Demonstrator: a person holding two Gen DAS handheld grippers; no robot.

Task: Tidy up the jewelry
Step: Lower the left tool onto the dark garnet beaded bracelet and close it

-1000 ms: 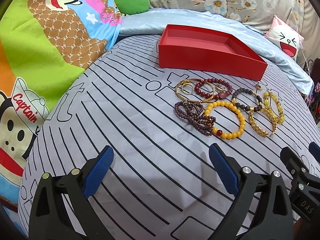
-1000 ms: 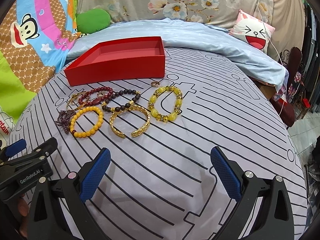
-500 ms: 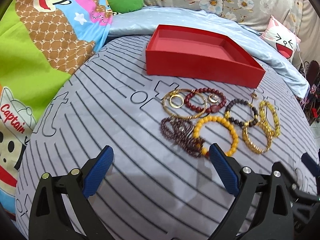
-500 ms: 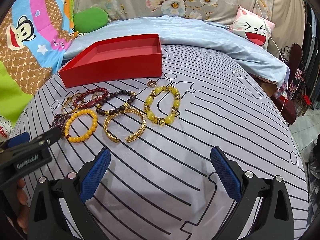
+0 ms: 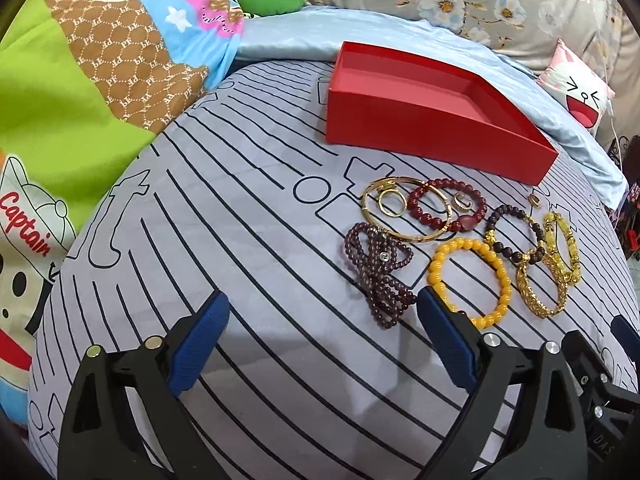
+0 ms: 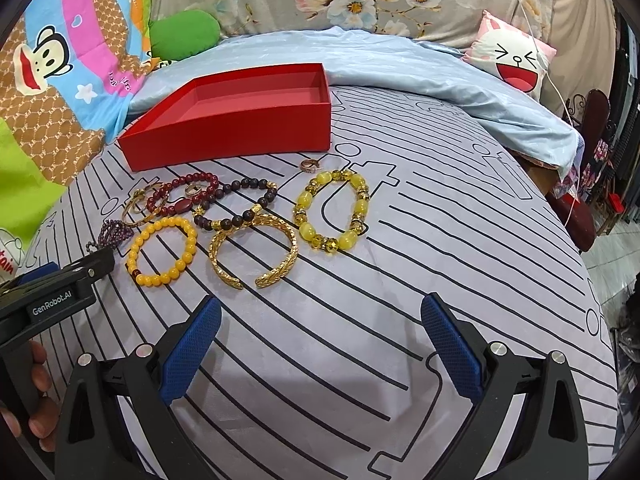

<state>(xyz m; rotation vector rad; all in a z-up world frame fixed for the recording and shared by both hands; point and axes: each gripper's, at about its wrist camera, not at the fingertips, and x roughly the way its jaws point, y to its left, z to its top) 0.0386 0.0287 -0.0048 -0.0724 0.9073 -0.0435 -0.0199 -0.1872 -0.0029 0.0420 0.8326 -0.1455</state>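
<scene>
1. Left wrist view: left gripper (image 5: 324, 332) wide open, holding nothing, low over the striped sheet (image 5: 240, 240).
2. Its right blue pad (image 5: 444, 336) sits just beside the purple bead strand (image 5: 376, 268) and the orange bead bracelet (image 5: 472, 280); can't tell if it touches them.
3. Jewelry is clustered on the sheet in front of the empty red box (image 5: 432, 120): gold bangle (image 5: 404, 208) with a ring inside, dark red bracelet (image 5: 444, 208) overlapping it.
4. Right wrist view: right gripper (image 6: 320, 344) wide open, empty, over bare sheet, well apart from the jewelry.
5. Gold cuff (image 6: 256, 248) nearest it; yellow glass bracelet (image 6: 332, 208) to the right, black bead bracelet (image 6: 240, 204) behind, small ring (image 6: 311, 165) near the box.
6. The left gripper's black body shows at the left edge, a hand (image 6: 36, 384) wrapped round its handle.
</scene>
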